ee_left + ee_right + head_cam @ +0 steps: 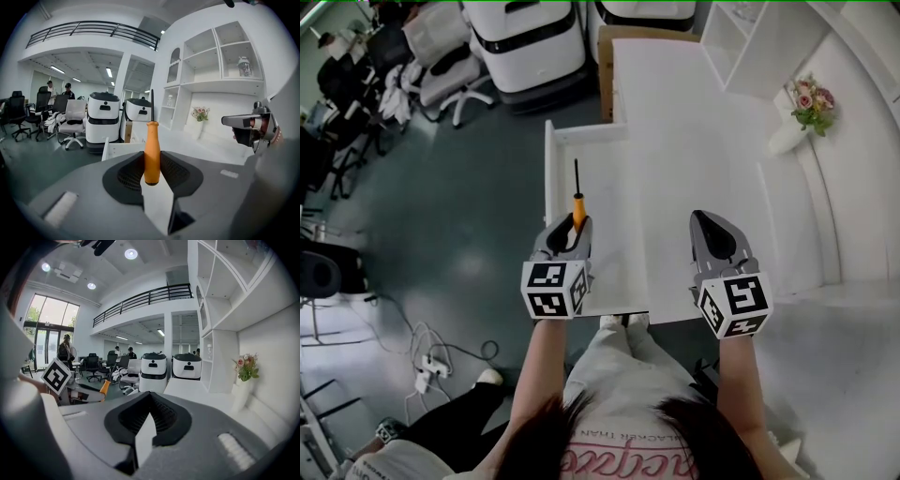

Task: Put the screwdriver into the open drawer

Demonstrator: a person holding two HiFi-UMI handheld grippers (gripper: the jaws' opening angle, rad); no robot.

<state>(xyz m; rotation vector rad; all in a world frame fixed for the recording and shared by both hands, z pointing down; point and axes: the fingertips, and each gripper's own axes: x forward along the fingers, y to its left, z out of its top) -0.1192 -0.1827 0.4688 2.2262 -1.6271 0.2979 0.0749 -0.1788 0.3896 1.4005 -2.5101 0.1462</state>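
My left gripper (578, 225) is shut on the orange handle of the screwdriver (578, 206). Its black shaft points away from me over the open white drawer (605, 187). In the left gripper view the handle (151, 152) stands upright between the dark pads (129, 176), with the drawer (123, 151) beyond. My right gripper (704, 221) hangs over the white tabletop (694, 141) to the right of the drawer. Its jaws (150, 397) meet with nothing between them. The right gripper view shows the left gripper (77, 392) and the orange handle (104, 387) at its left.
A vase of flowers (806, 108) stands at the back right under white shelves (750, 37). Two white machines (530, 42), a cardboard box (607, 66) and office chairs (441, 66) stand beyond the drawer. Cables and a power strip (427, 370) lie on the floor at the left.
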